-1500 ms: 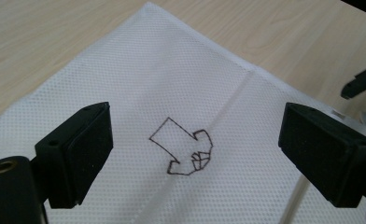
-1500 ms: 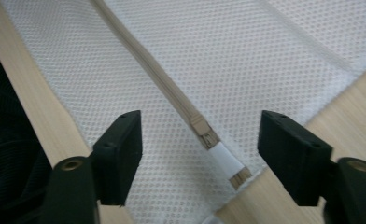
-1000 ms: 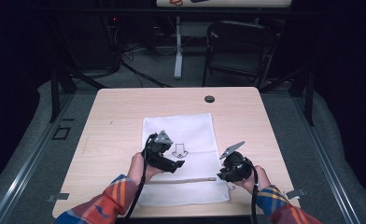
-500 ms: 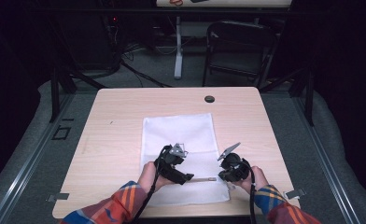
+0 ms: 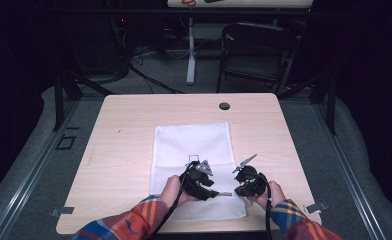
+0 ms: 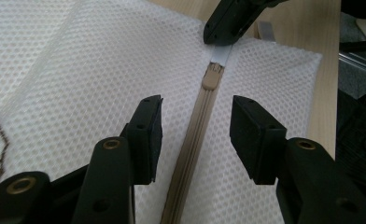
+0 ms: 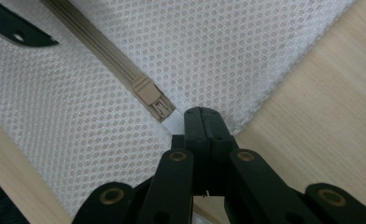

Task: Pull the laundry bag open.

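Observation:
A white mesh bag lies flat on the table, with a beige zipper running along its near edge. My left gripper is open, one jaw on each side of the zipper, a little short of the slider. In the high view it points right along the zipper. My right gripper is shut on the white end tab just past the slider, near the bag's corner. From above it faces the left gripper, close to it.
The wooden table has a black round grommet near its far edge. A dark chair and a desk leg stand beyond it. The bag's corner lies close to the table's near edge.
My left gripper has moved from the middle of the bag toward me and to the right, down onto the zipper. The right gripper has barely moved.

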The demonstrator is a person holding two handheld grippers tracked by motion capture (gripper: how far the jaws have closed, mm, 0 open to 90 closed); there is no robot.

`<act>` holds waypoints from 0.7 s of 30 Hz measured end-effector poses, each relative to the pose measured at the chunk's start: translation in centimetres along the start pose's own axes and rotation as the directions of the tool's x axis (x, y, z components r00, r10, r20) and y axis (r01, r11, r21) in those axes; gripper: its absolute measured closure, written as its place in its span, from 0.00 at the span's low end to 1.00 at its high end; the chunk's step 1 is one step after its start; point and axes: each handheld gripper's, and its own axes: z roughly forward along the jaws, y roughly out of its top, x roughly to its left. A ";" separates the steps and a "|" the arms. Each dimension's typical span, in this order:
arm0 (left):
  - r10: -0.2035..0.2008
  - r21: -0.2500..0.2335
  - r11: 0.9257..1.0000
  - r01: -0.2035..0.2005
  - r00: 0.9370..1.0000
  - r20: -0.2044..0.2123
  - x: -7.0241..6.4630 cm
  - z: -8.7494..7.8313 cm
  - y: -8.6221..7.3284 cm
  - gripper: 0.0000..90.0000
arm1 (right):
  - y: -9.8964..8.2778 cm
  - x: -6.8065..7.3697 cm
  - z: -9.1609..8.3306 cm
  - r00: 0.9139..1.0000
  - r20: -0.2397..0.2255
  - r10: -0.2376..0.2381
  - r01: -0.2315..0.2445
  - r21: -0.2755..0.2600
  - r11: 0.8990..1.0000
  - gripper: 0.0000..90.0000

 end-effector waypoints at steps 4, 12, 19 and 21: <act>0.019 0.016 1.000 -0.019 1.000 0.019 -0.4 1.1 0.5 0.66 | 0.0 0.2 0.0 1.000 0.005 -0.008 0.008 0.007 1.000 1.00; 0.042 0.024 0.999 -0.043 0.998 0.051 -0.7 2.7 1.4 0.74 | 0.0 0.1 0.0 1.000 -0.009 -0.023 0.023 0.004 1.000 1.00; 0.054 0.041 0.998 -0.055 0.998 0.039 -0.8 3.7 1.5 0.84 | -0.1 0.2 0.1 0.999 -0.008 -0.038 0.038 -0.015 0.999 1.00; 0.044 0.033 0.998 -0.046 0.998 0.041 -0.6 3.7 1.4 0.88 | -0.1 0.1 0.0 0.999 -0.013 -0.052 0.052 -0.002 0.999 1.00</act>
